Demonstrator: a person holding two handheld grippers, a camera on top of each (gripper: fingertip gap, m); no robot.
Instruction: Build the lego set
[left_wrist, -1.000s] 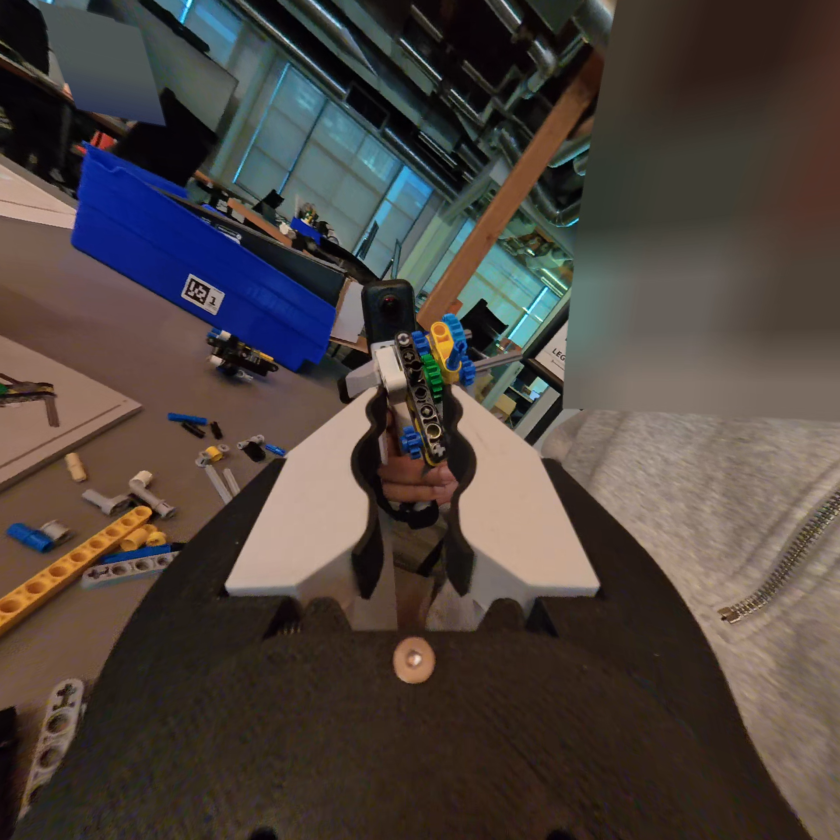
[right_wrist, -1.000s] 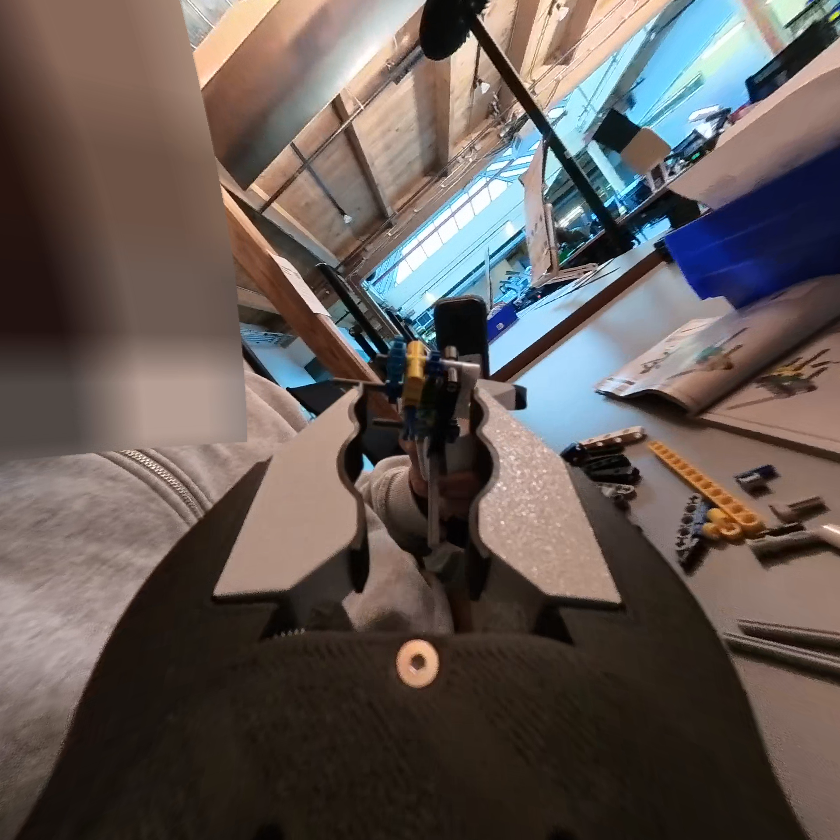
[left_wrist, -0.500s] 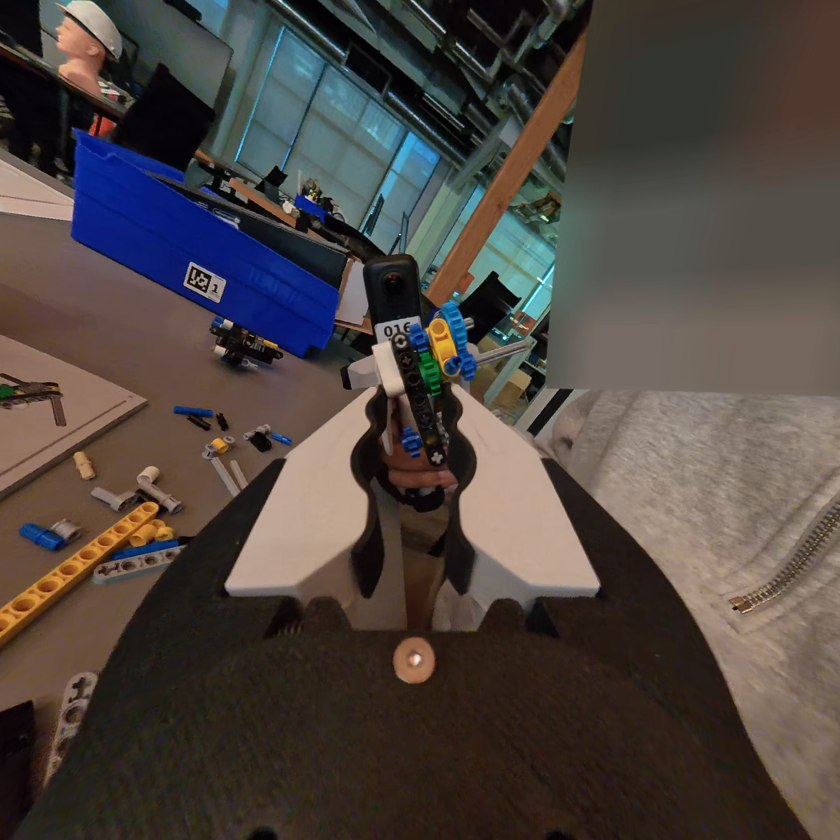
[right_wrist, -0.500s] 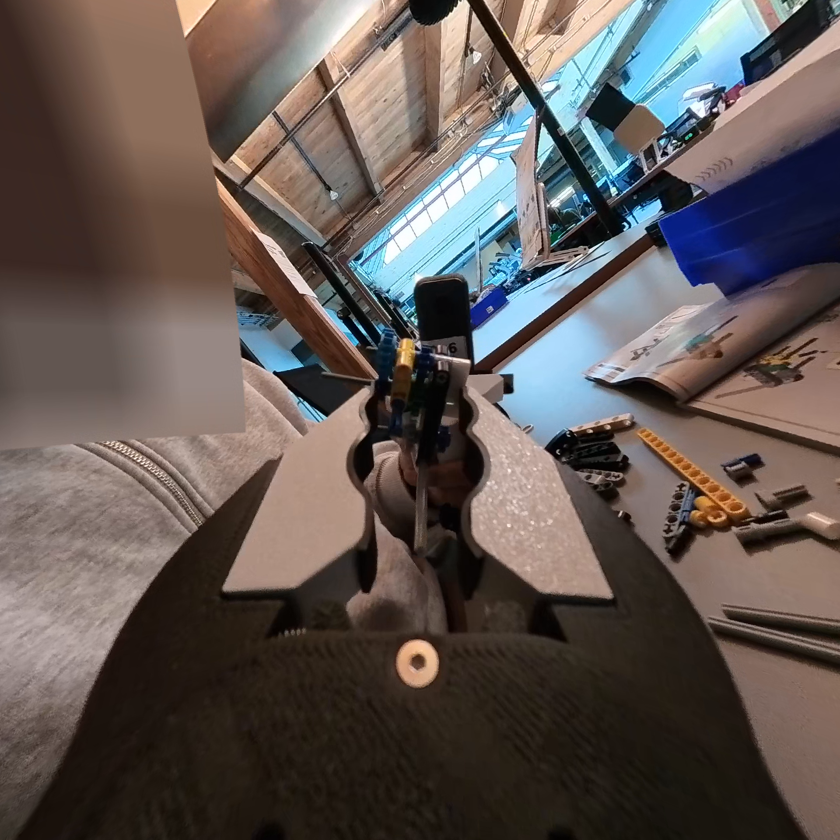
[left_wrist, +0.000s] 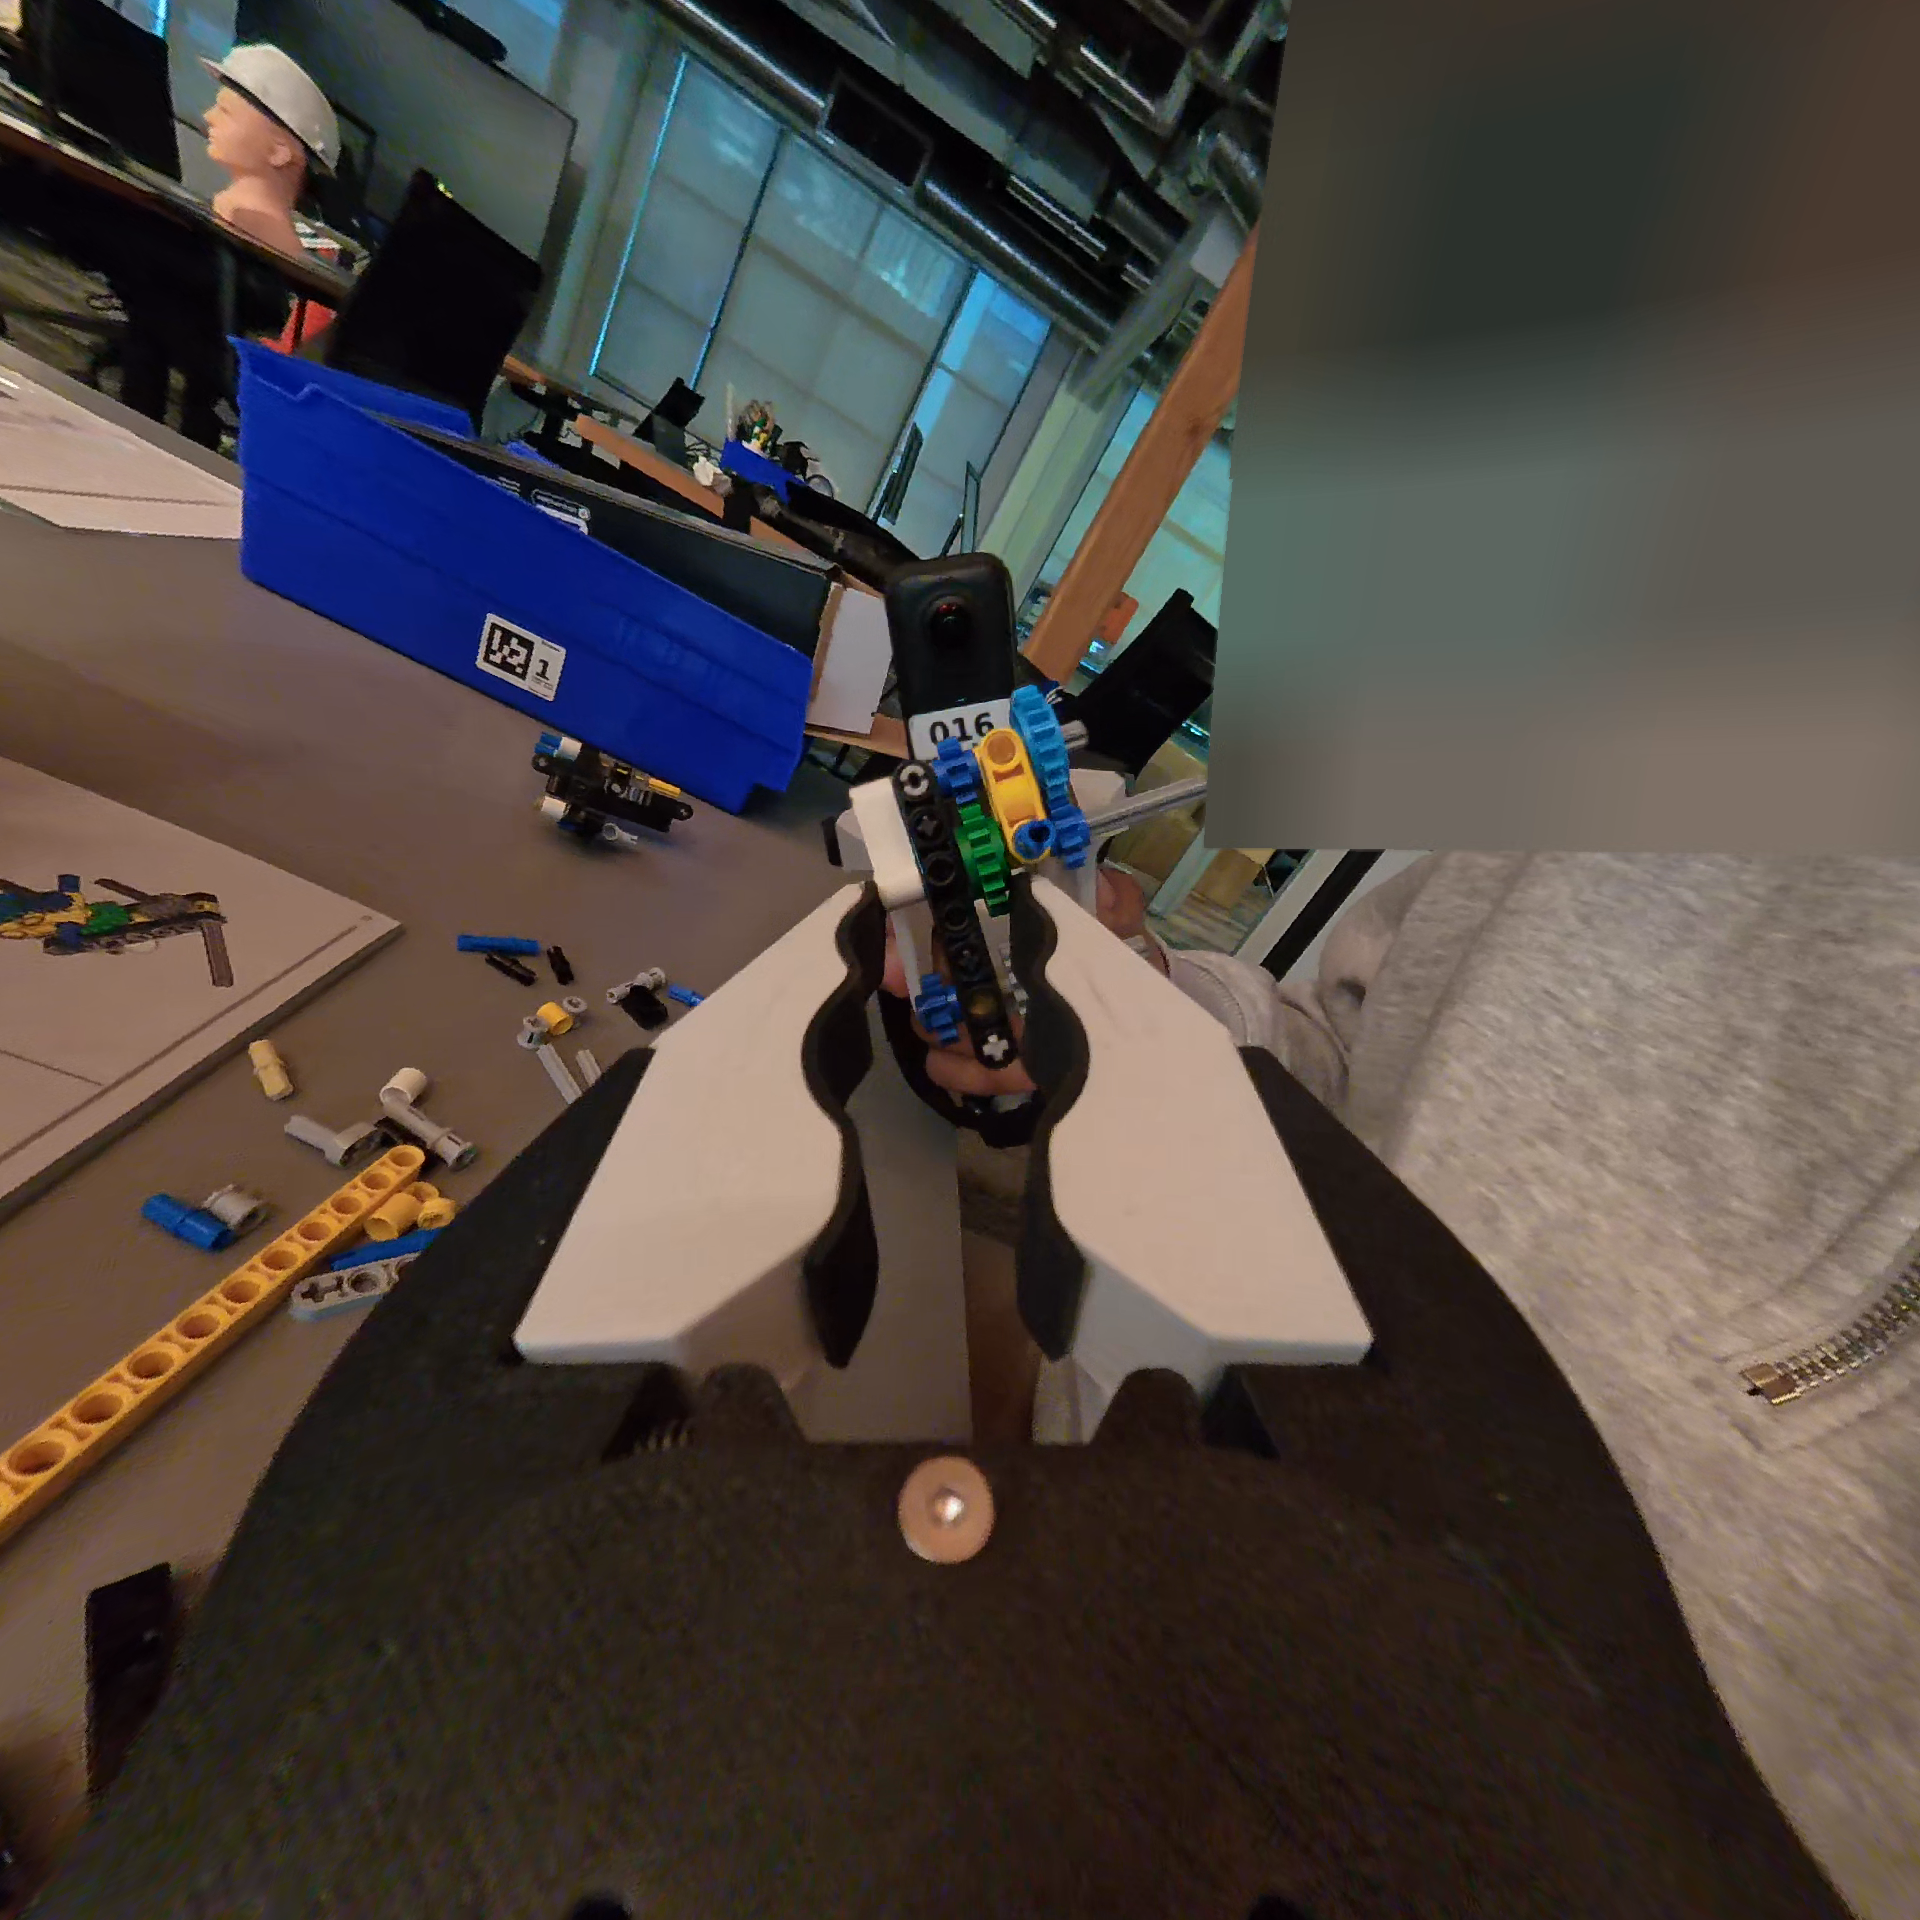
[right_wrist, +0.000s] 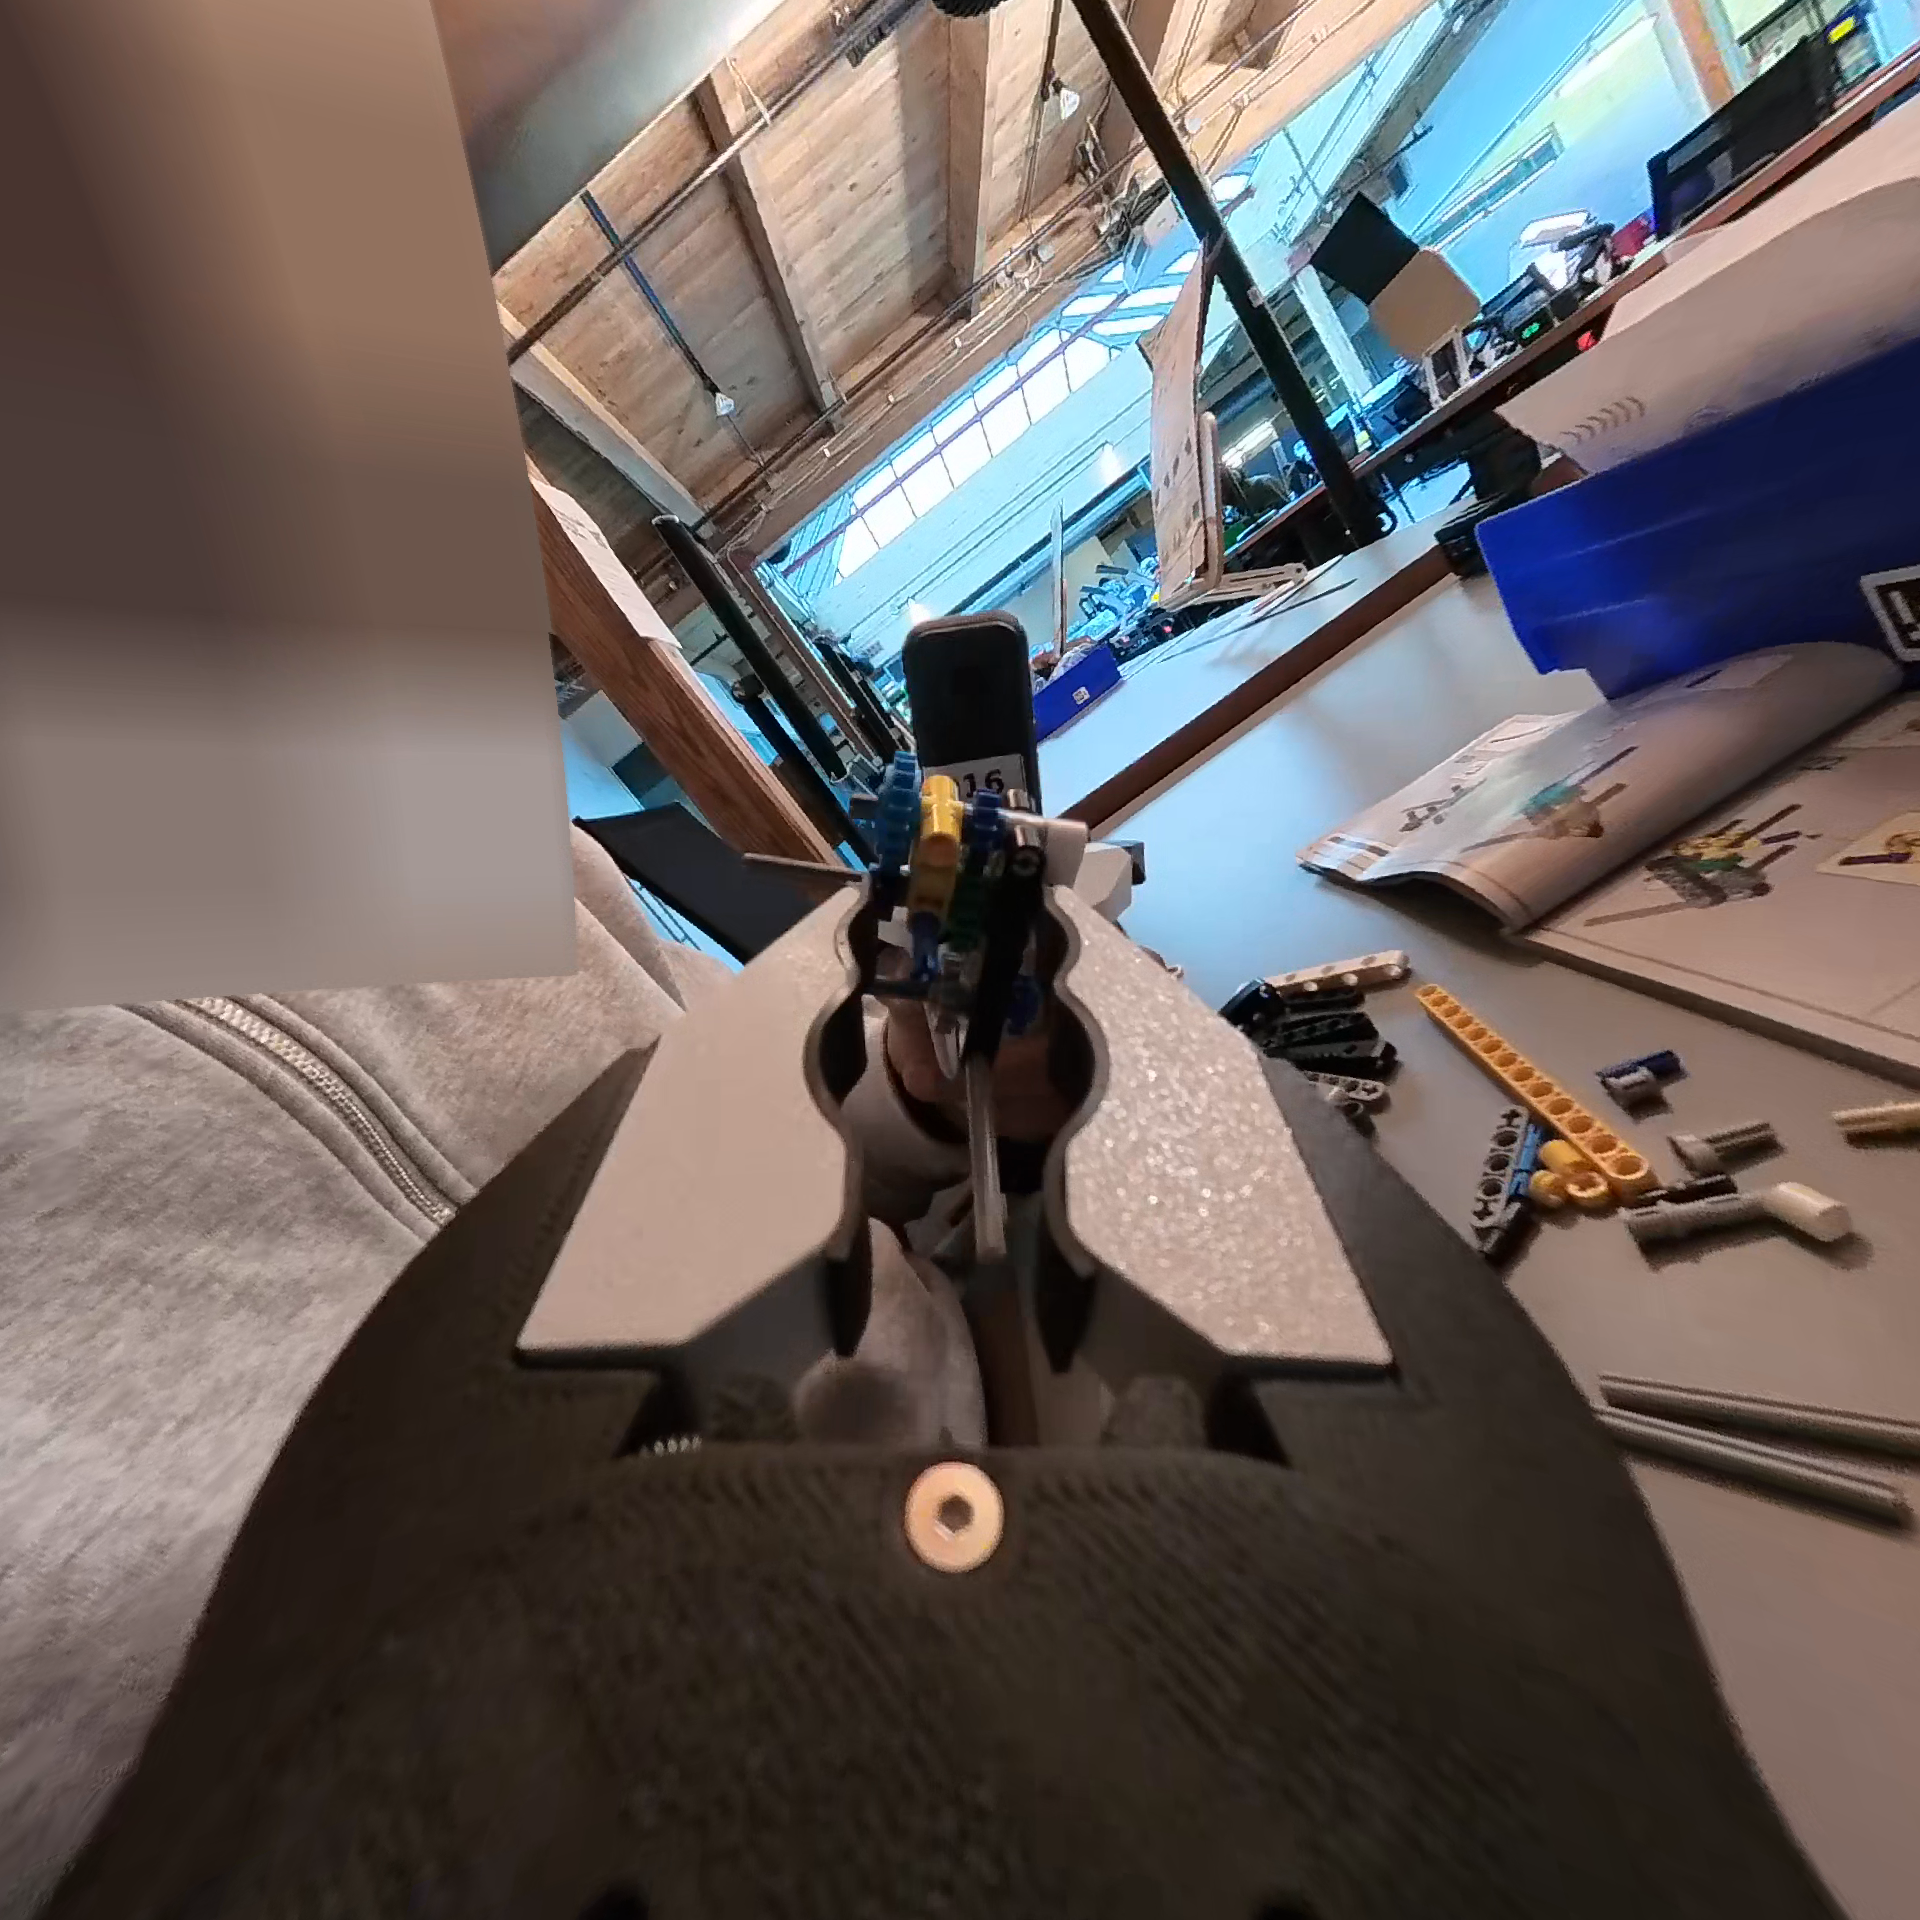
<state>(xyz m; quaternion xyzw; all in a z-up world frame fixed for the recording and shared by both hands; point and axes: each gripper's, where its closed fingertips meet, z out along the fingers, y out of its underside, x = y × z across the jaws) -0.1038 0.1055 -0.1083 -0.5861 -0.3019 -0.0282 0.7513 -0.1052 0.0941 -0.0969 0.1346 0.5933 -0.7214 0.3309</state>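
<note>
Left wrist view: left gripper (left_wrist: 948, 961) pinched on the gear assembly (left_wrist: 982, 831), black beam upright between its fingertips, held up over the table (left_wrist: 312, 748). Right wrist view: right gripper (right_wrist: 951, 961) also closed on the assembly (right_wrist: 945, 873), facing the other

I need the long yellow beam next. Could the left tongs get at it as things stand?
Probably not yet. The left tongs look shut on the gear assembly, held up off the table. The long yellow beam lies uncovered on the table, so the way is free once the assembly is released.

Grey table (left_wrist: 312, 748) under scattered lego pieces (left_wrist: 343, 1174), blue bin (left_wrist: 499, 582).
</note>
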